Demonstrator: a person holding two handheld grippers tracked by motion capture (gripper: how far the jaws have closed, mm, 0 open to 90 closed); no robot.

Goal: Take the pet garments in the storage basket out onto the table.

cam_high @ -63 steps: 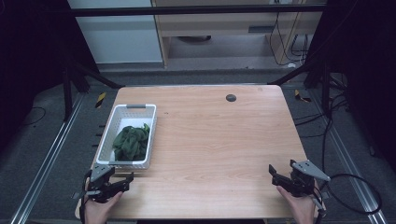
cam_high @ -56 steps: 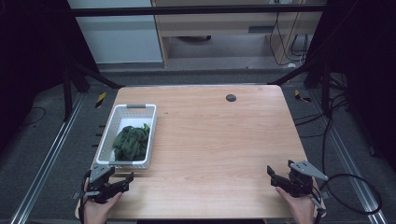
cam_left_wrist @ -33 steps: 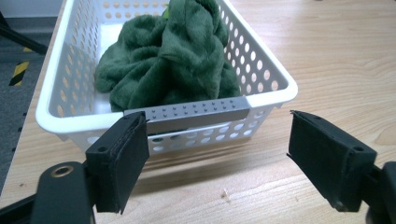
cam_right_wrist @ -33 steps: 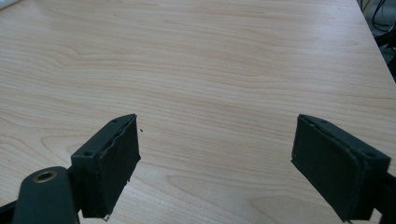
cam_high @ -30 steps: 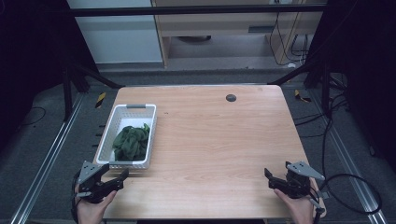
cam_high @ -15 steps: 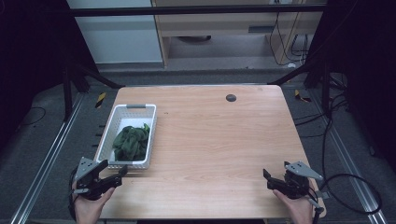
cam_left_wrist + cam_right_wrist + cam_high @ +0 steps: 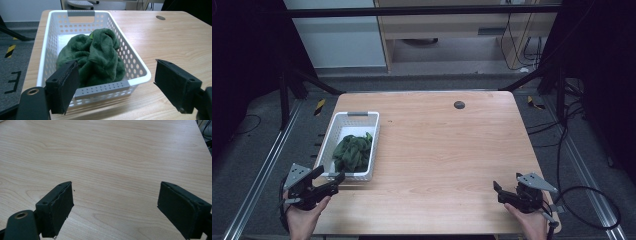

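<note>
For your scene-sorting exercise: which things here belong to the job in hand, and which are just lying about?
Belong to the job:
- cloth, green, bunched in the basket
- basket, white, perforated
- left gripper, open, facing the basket's near end
- right gripper, open over bare table

Lying about:
- dark round spot near the table's far edge
- cables on the floor

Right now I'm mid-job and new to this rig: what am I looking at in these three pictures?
A person holds a hand tool with two black jaws in each hand. The top picture looks down on a wooden table. The left gripper sits just short of a white basket with a green cloth inside. The right gripper rests near the table's front right corner. The other two pictures come from cameras riding on each tool: one faces the basket and cloth, the other bare wood. Both sets of jaws stand wide open, holding nothing.
</note>
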